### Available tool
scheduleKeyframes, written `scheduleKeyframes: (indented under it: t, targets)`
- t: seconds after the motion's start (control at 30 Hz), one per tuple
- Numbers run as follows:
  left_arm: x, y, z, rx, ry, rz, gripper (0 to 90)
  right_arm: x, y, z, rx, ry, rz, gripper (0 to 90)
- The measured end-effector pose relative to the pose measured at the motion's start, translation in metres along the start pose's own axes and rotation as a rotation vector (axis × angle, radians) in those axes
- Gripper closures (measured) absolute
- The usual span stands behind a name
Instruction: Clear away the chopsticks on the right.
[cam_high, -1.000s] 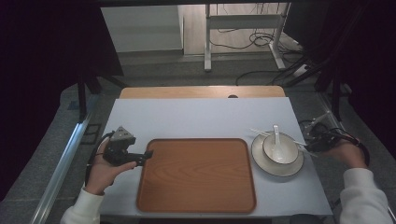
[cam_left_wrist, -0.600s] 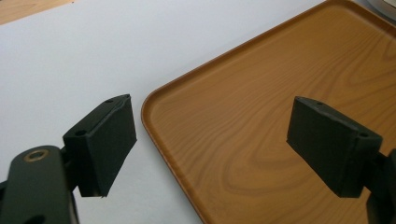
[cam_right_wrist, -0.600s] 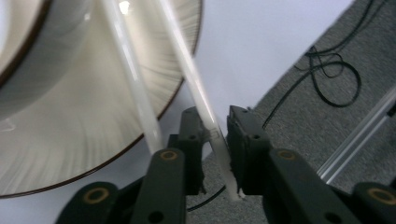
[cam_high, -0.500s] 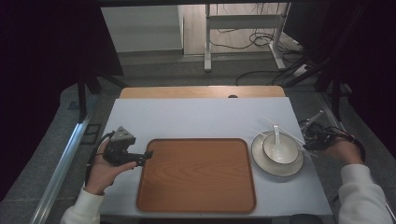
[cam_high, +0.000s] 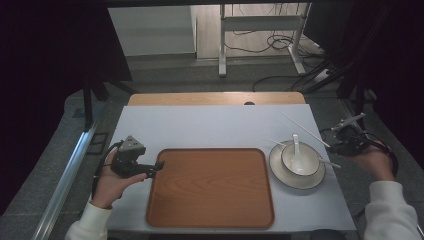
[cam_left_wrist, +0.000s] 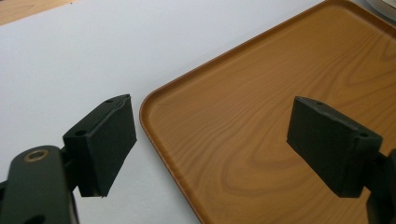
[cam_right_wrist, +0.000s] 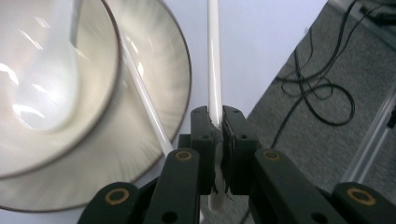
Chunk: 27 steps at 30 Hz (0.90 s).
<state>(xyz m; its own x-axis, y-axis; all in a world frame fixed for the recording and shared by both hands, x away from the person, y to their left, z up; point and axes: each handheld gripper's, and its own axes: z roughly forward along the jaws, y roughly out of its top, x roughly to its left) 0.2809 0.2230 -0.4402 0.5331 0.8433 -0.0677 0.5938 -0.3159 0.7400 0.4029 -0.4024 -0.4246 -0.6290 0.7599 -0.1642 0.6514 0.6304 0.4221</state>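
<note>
My right gripper (cam_high: 336, 145), at the table's right edge, is shut on a white chopstick (cam_high: 305, 129) that slants away to the upper left; its jaws have just closed on it. In the right gripper view the pads pinch that chopstick (cam_right_wrist: 214, 70) near one end. A second chopstick (cam_right_wrist: 144, 102) lies across the rim of the white plate (cam_high: 280, 175). On the plate stands a white bowl (cam_high: 310, 165) with a white spoon (cam_high: 296, 147) in it. My left gripper (cam_high: 155, 170) is open at the left edge of the wooden tray (cam_high: 210, 190), nothing between its jaws (cam_left_wrist: 212, 140).
The tray (cam_left_wrist: 280, 116) lies mid-table on a pale sheet (cam_high: 200, 127), with a wooden strip (cam_high: 215, 98) behind it. Cables (cam_right_wrist: 322, 93) trail over the grey floor past the right table edge. A metal rail (cam_high: 70, 170) runs along the left.
The right gripper has closed on one chopstick and risen slightly, lifting it off the plate. The left gripper has stayed where it was.
</note>
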Motion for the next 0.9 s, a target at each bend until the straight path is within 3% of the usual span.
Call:
scheduleKeyframes:
  t: [0.07,0.1,0.23,0.27,0.37,0.47,0.73,0.9]
  targets:
    - [0.0,0.0,0.0,0.0,0.0,0.0,15.3,0.001,0.001,-0.003,-0.013,0.0,0.011,84.7]
    - [0.0,0.0,0.0,0.002,0.001,0.003,15.3,0.003,0.003,-0.01,-0.055,0.004,0.028,84.7]
    - [0.0,0.0,0.0,0.001,0.0,0.001,15.3,0.009,0.005,-0.019,-0.114,0.022,0.055,84.7]
    - [0.0,0.0,0.0,0.001,-0.001,0.002,15.3,0.013,0.007,-0.023,-0.147,0.04,0.07,84.7]
    - [0.0,0.0,0.0,0.002,0.0,0.0,15.3,0.02,0.009,-0.026,-0.176,0.062,0.084,84.7]
    - [0.0,0.0,0.0,0.0,-0.002,0.0,15.3,0.038,0.016,-0.034,-0.24,0.116,0.097,84.7]
    - [0.0,0.0,-0.001,-0.005,0.0,-0.007,15.3,0.056,0.017,-0.032,-0.297,0.173,0.16,84.6]
    - [0.0,0.0,0.0,-0.001,-0.001,-0.009,15.3,0.074,0.019,-0.03,-0.334,0.205,0.226,84.6]
